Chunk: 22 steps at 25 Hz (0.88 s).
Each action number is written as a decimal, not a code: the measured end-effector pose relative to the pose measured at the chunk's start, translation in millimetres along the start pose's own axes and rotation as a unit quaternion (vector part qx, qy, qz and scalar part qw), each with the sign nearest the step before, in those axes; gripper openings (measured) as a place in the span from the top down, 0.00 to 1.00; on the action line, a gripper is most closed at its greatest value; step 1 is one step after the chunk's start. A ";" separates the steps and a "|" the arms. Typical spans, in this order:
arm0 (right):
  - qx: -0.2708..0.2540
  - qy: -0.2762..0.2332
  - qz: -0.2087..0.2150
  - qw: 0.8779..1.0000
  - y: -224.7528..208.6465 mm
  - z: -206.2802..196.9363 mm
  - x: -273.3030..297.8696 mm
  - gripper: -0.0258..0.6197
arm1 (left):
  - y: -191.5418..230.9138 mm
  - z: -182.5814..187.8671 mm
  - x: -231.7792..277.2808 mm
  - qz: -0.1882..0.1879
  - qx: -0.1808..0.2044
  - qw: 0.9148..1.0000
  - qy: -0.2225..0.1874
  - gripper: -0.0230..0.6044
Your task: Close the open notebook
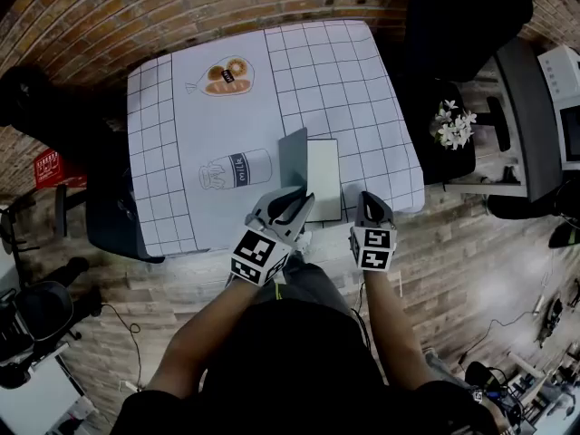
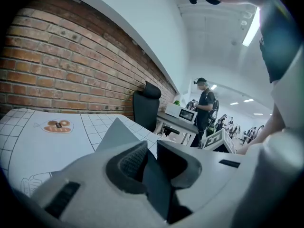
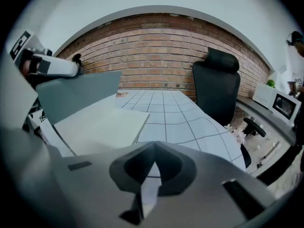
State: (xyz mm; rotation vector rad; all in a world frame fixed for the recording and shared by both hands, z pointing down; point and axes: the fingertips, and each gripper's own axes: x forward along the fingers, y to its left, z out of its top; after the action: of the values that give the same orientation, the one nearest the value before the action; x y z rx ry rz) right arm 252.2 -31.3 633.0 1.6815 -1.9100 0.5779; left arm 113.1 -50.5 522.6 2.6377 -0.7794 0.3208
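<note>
The notebook [image 1: 323,179] lies open near the front edge of the white gridded tablecloth [image 1: 344,71], its white pages flat. Its grey cover [image 1: 293,157] stands raised at the left. My left gripper [image 1: 294,205] is shut on that cover's near edge. In the left gripper view the dark sheet sits between the jaws [image 2: 151,151], and the rest of the cover [image 2: 115,133] rises beyond. The right gripper view shows the cover [image 3: 78,96] tilted up over the pages [image 3: 102,125], with the left gripper [image 3: 47,65] at its top corner. My right gripper [image 1: 370,202] hovers just right of the notebook, shut and empty [image 3: 153,163].
A milk bottle print [image 1: 237,170] and a bread print [image 1: 227,75] mark the cloth left of the notebook. A black office chair [image 1: 462,25] stands at the table's far right corner, with white flowers [image 1: 453,125] beside it. A brick wall [image 3: 156,56] backs the table.
</note>
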 end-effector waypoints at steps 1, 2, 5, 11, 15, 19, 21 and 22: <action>0.000 -0.001 -0.001 1.000 -0.7 0.8 -1.0 0.94 | -2.0 -1.1 3.8 -0.004 0.001 1.000 0.003 0.88; 0.000 -0.003 -0.002 1.000 -1.2 1.6 -1.7 0.94 | -4.0 -2.5 8.0 -0.009 0.001 1.000 0.006 0.87; 0.001 -0.006 -0.001 1.000 -2.4 3.7 -3.8 0.94 | -11.6 -9.5 23.5 -0.029 -0.006 0.999 0.020 0.85; 0.003 -0.009 -0.005 1.000 -7.2 4.3 -9.7 0.94 | -23.5 -36.5 53.6 -0.073 -0.036 0.994 0.069 0.73; 0.004 -0.014 -0.004 1.000 -9.4 7.2 -11.5 0.94 | -14.0 -43.0 57.5 -0.061 -0.031 0.994 0.080 0.69; 0.004 -0.019 -0.003 1.000 -9.0 11.3 -12.2 0.94 | -5.4 -39.9 57.1 -0.049 -0.027 0.995 0.079 0.67; 0.003 -0.024 0.000 1.000 -6.6 15.6 -12.3 0.94 | -2.6 -36.8 55.6 -0.045 -0.024 0.996 0.077 0.67; 0.002 -0.027 0.002 1.000 -5.0 18.4 -12.3 0.94 | -1.0 -35.1 54.6 -0.043 -0.022 0.996 0.076 0.67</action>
State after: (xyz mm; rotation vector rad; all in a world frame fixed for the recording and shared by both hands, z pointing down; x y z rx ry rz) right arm 256.3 -34.2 610.8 1.7120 -1.9520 0.5446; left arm 154.6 -61.3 571.3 2.5614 -0.6152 0.4700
